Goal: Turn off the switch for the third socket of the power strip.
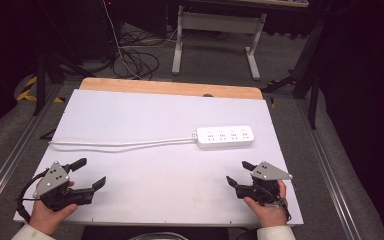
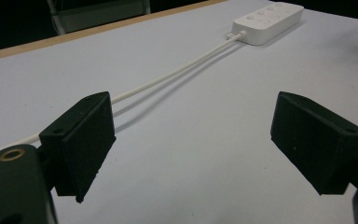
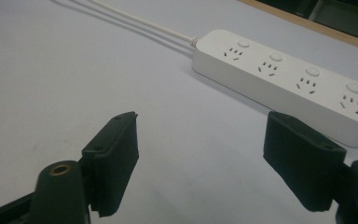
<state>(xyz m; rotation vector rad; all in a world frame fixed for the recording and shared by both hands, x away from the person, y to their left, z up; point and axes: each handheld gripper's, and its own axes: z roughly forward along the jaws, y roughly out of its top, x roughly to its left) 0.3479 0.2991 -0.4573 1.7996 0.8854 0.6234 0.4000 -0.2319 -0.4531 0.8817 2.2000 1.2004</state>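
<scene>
While the high view looked down on the white tabletop (image 1: pixel 145 110), a white power strip (image 1: pixel 225 136) lay flat right of the middle, its cord (image 1: pixel 120 144) running leftward toward the left edge. The left gripper (image 1: pixel 91 173) sat at the near left corner, held in a hand (image 1: pixel 47 212), its fingers spread and empty. The right gripper (image 1: pixel 239 173) sat at the near right corner in the other hand (image 1: pixel 266 210), its fingers likewise spread with nothing between them. Both were well apart from the power strip.

In the left gripper view, the two black fingers (image 2: pixel 81 144) stood wide apart above the bare tabletop (image 2: pixel 196 154). The cord (image 2: pixel 177 72) ran from behind the left finger up to the power strip (image 2: pixel 268 21) far off at the top.

In the right gripper view, the fingers (image 3: pixel 114 161) were spread wide over the tabletop (image 3: pixel 51 79). The power strip (image 3: pixel 284 81) lay near, just beyond the right finger, showing four sockets with round buttons, and the cord (image 3: pixel 140 21) left its end toward the upper left.
</scene>
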